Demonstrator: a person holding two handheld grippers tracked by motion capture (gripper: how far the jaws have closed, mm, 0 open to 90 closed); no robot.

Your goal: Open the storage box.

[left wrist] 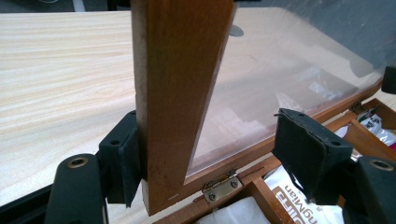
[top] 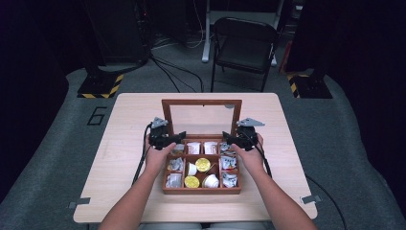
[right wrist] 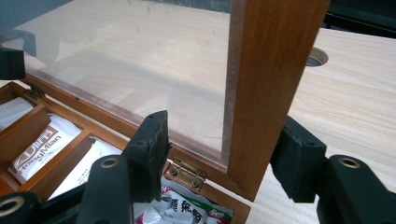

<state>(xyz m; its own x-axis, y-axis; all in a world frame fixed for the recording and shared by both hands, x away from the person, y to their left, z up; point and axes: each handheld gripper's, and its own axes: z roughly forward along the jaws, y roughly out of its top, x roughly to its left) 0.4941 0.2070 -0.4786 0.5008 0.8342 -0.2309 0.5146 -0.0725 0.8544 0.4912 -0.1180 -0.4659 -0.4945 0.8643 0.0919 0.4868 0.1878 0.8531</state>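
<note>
Wooden box point(top: 201, 189) at tabletop point(top: 129, 124) centre, glass lid point(top: 201, 119) raised upright at 12 o'clock.
Left tool point(top: 178, 139) and right tool point(top: 226, 139) both spread open, straddling lid's side rails at 10 and 2 o'clock, unclamped.

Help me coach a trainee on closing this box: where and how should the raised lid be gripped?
Grip the lid by its two wooden side rails, one gripper each, jaws straddling a rail from the box's outer sides. The rails stand upright, narrow enough to fit between open jaws; the centre is a clear pane, best left untouched. Holding just above the hinges probably gives little leverage; higher seems better.
</note>
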